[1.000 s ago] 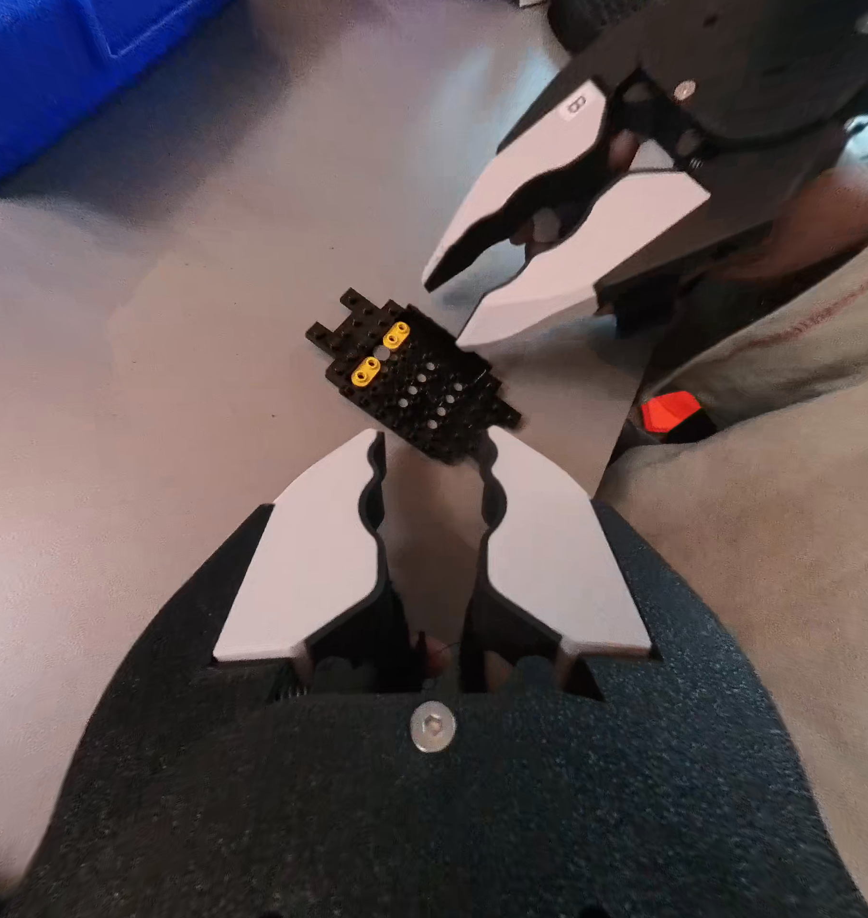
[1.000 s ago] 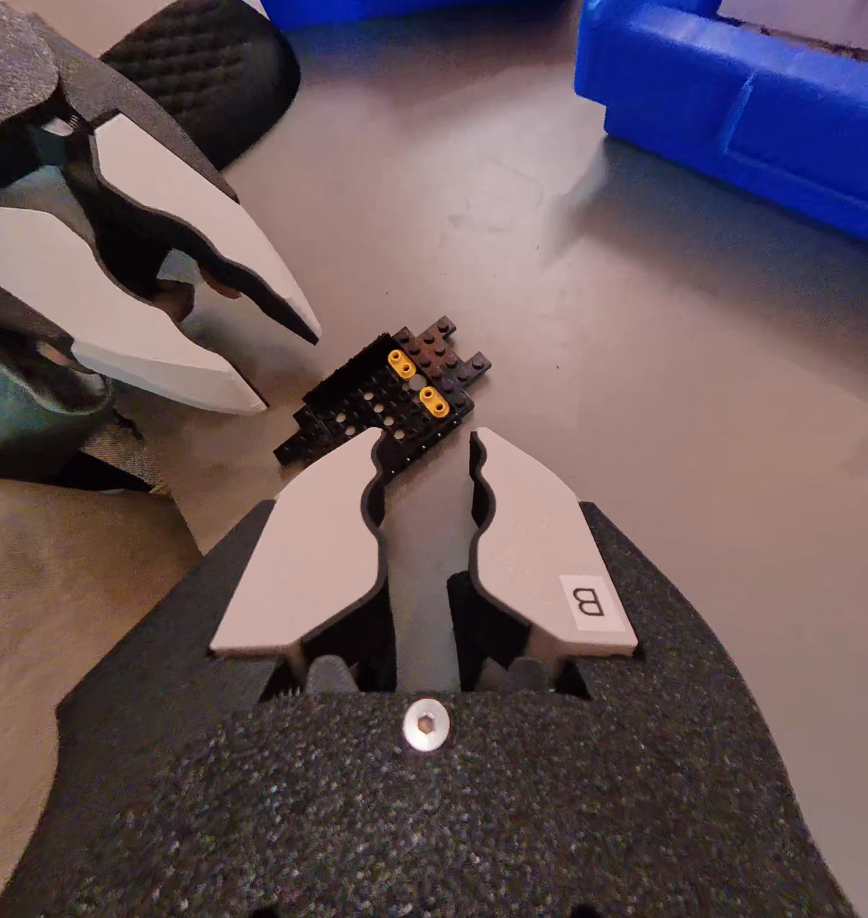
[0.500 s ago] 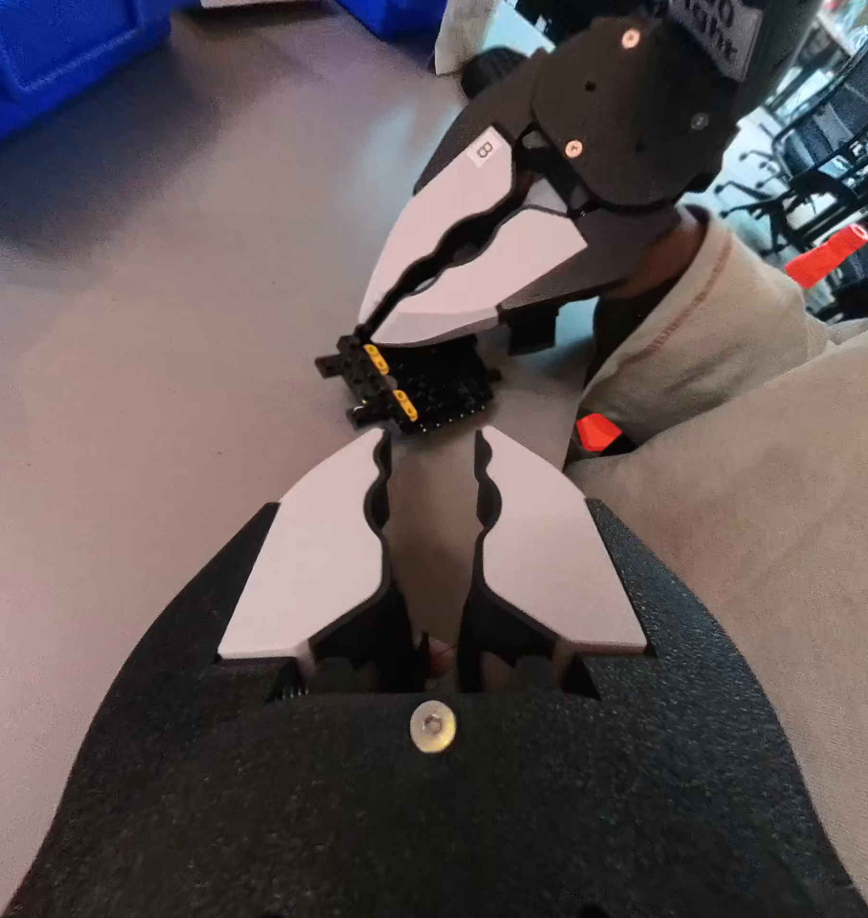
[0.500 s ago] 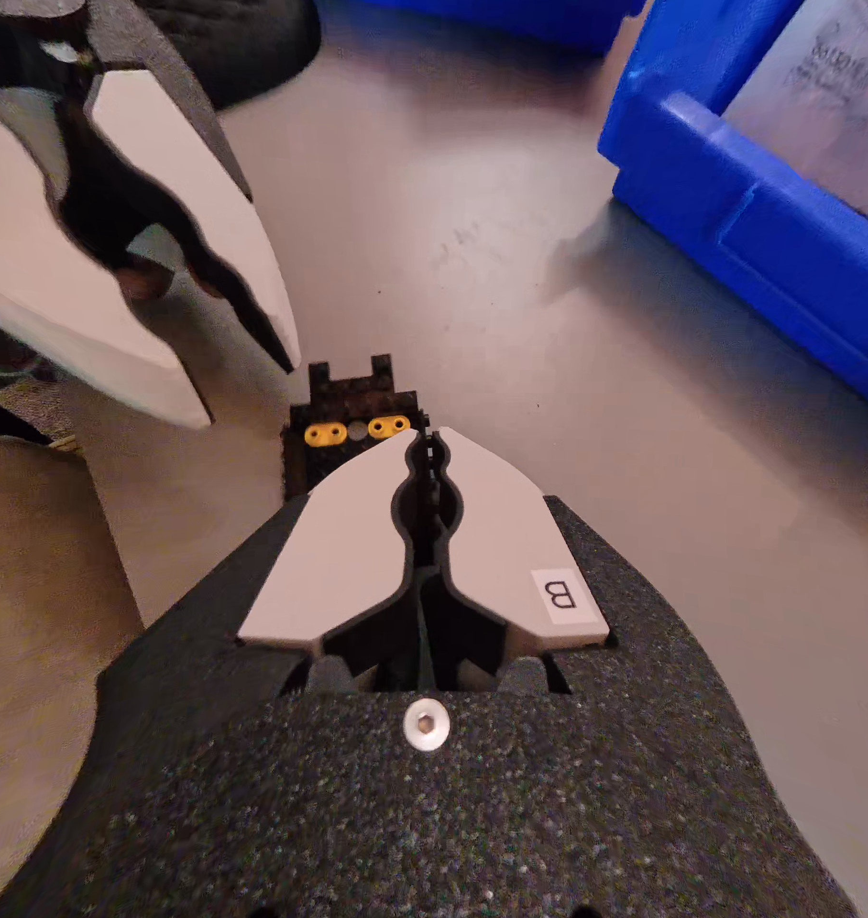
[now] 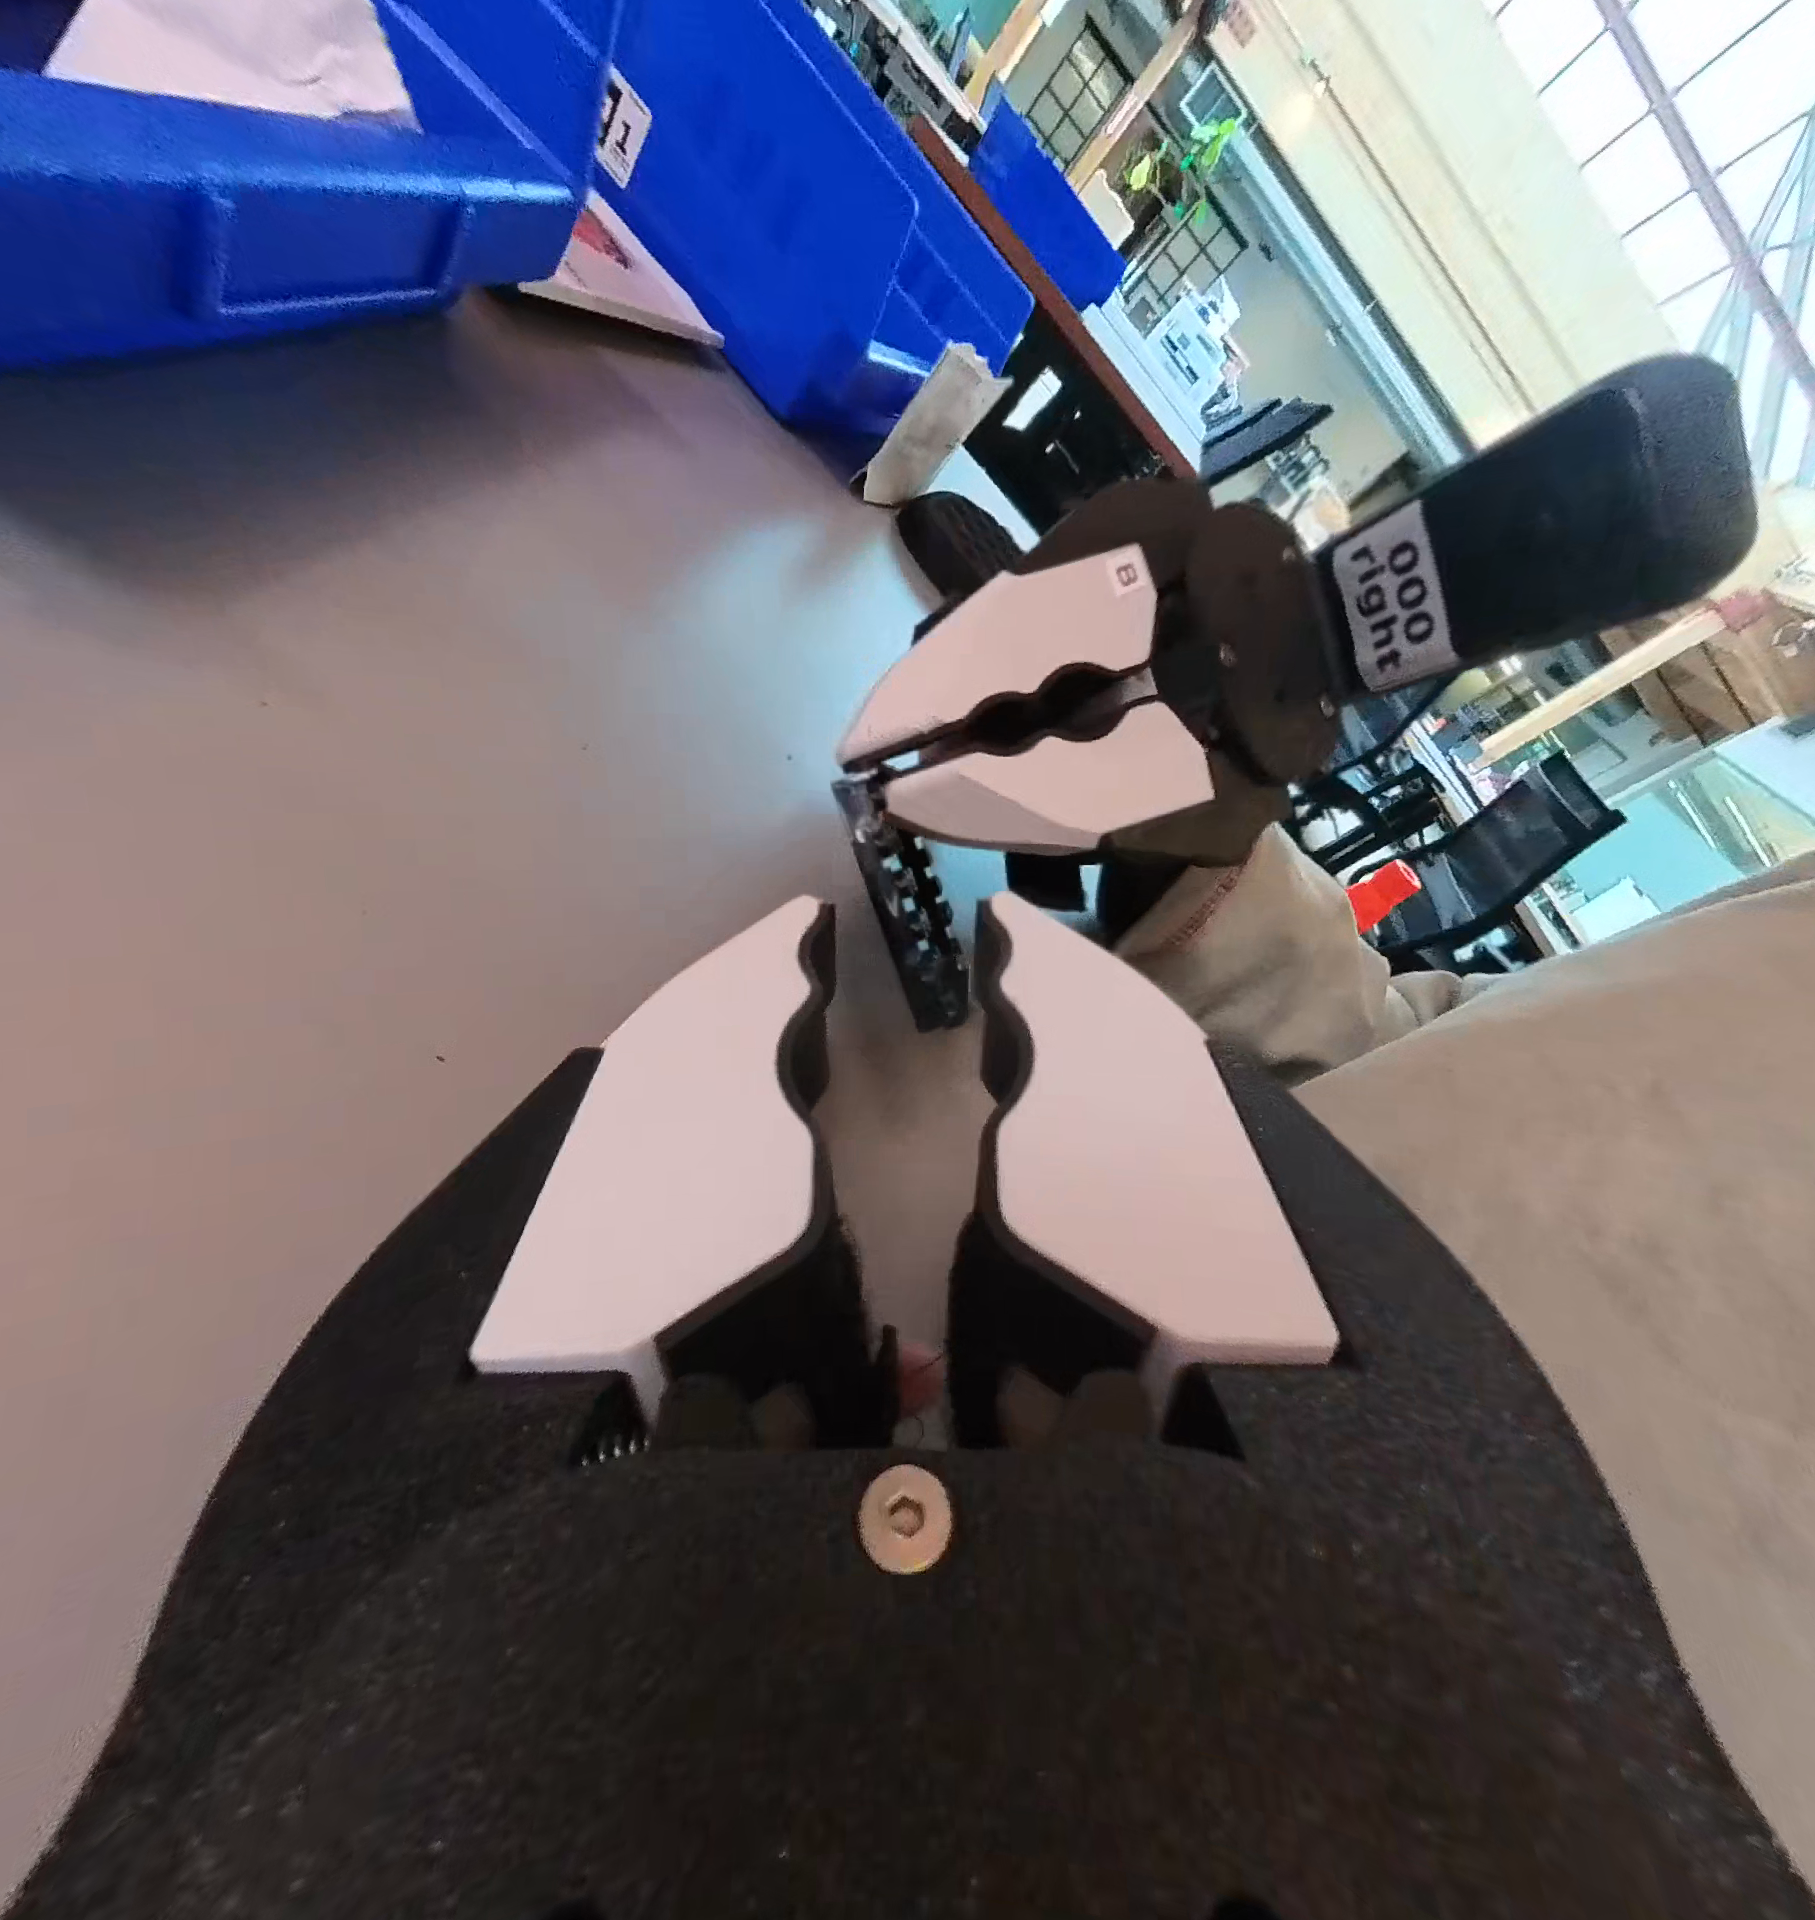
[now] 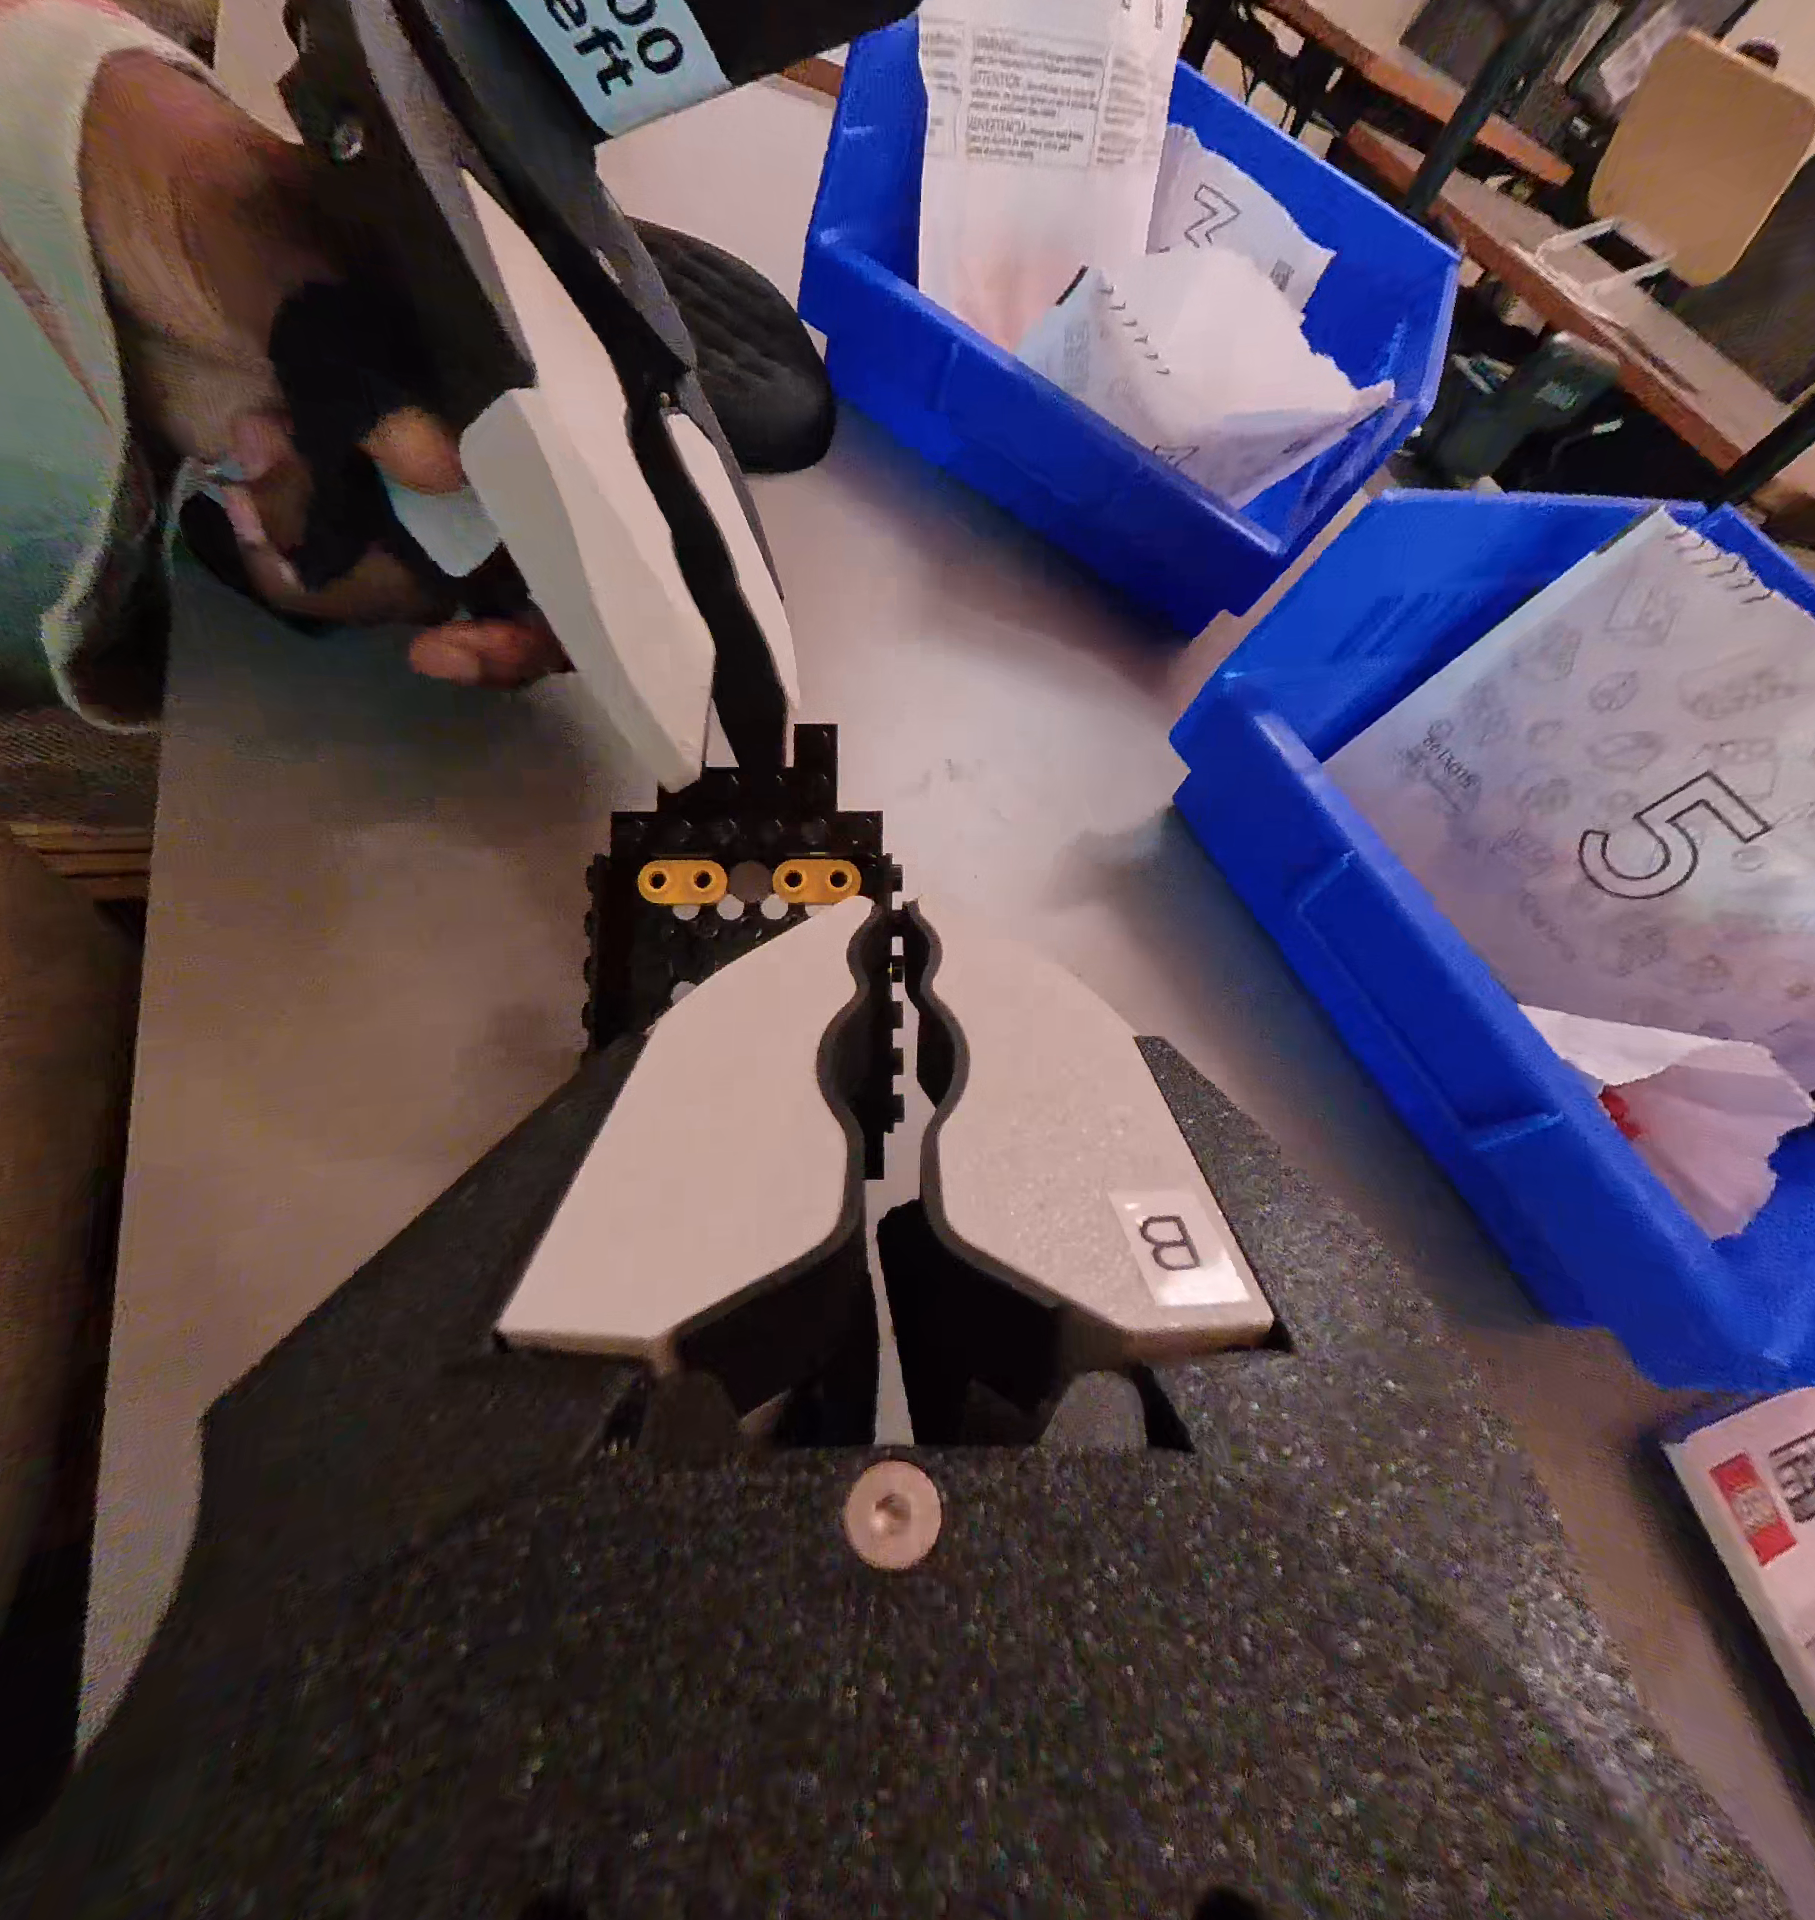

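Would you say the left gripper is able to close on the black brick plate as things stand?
Probably yes. The left gripper is open, and the free end of the black brick plate, which the right gripper holds up on edge, already sits between its fingers with nothing in the way.

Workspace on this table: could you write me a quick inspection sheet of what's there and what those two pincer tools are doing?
Surface: grey table, bare around the middle.
Job's things: black studded building plate with two yellow pieces, lifted on edge.
Clutter: blue bins holding paper bags; a printed booklet at the table's edge.
Grippers: right hand-held gripper shut on the plate's edge; left hand-held gripper open, its fingers either side of the plate's far end.
Cables: nothing seen.
Surroundings: a person's sleeve, office chairs, desks and windows behind.
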